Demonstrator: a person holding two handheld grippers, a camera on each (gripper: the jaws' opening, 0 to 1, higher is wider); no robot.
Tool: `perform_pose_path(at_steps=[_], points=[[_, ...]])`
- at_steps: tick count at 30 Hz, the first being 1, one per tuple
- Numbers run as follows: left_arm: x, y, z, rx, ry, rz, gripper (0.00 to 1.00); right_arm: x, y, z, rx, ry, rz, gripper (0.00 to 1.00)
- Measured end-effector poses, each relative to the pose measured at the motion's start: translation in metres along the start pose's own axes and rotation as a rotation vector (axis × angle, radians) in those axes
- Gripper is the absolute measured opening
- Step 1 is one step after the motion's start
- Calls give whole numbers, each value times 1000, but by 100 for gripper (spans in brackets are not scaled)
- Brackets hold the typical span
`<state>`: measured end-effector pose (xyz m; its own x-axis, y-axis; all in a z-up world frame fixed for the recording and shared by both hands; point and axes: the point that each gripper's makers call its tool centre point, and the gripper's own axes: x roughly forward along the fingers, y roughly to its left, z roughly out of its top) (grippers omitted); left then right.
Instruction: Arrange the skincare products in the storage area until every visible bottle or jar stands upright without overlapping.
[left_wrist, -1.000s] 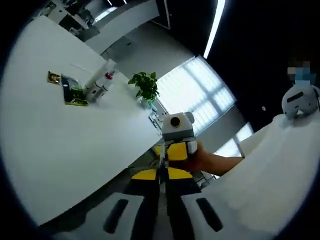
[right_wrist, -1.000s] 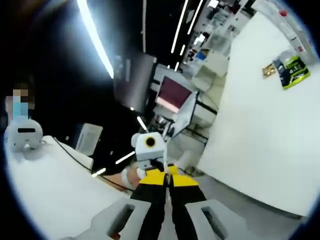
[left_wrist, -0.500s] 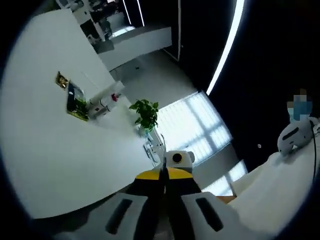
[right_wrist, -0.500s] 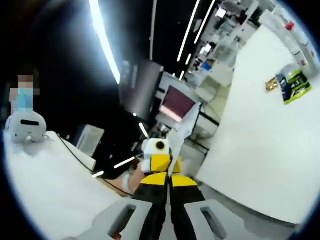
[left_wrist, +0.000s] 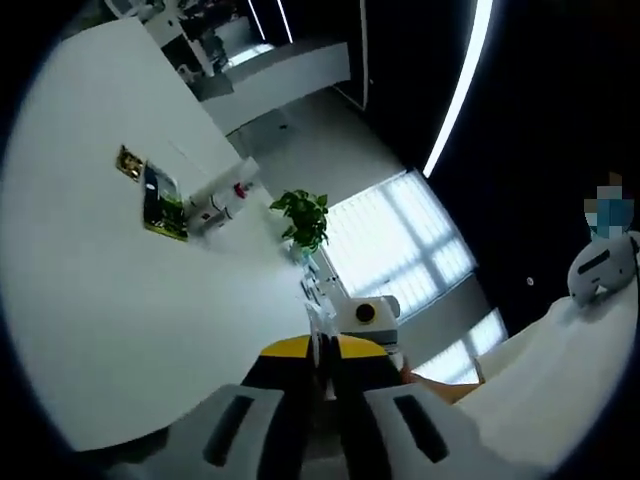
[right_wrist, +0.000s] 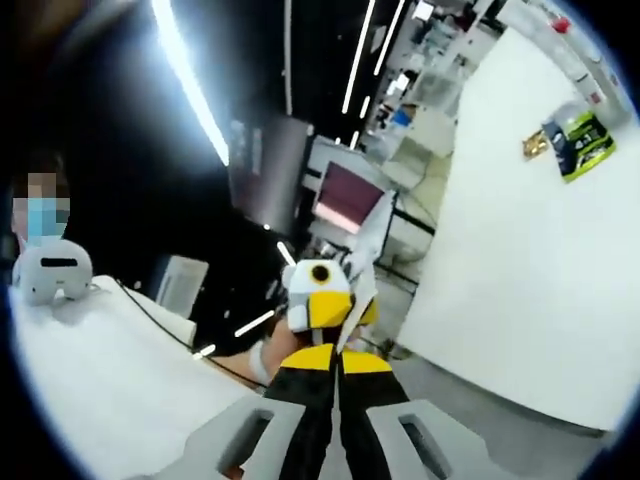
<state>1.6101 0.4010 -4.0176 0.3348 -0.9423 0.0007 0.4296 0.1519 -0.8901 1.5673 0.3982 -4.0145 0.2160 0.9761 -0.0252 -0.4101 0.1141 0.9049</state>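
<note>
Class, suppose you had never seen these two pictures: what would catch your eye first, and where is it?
In the left gripper view, a broad white table carries a small far cluster: bottles beside a green-and-black packet, with a potted plant at the table's edge. Each view's own gripper rises from the bottom, jaws together, facing the other gripper. In the right gripper view, bright ceiling light strips cross a dark room.

bottles (left_wrist: 222, 197): white, red caps, lying tipped | far on table | beside green packet (left_wrist: 164, 203)
</note>
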Motion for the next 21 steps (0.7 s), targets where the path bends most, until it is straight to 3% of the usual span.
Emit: perform_pose_path(at_steps=[2,5,8,11,14,17,21], points=[[0,1,1,-1,-7,6,2,0,0,0,1,3,0,0],[-3,8,11,11,-66,40,0,-2,1,-4,-6,22,4,0],[-8,6,19,9,-78,21,0,0,-1,-5,-13,14,-20,0],[-7,3,18,32,-53,31,0,1,2,-5,1,13,2,0],[-6,-4,18,-4,-63,-8,0,1,4,-5,1,12,14,0],[-2,-3,9,-1,-41,-10,1,1,6,-6,8,21,29,0],[0,-1,3,55,-31,17,0,3,7,-10,5,43,36,0]])
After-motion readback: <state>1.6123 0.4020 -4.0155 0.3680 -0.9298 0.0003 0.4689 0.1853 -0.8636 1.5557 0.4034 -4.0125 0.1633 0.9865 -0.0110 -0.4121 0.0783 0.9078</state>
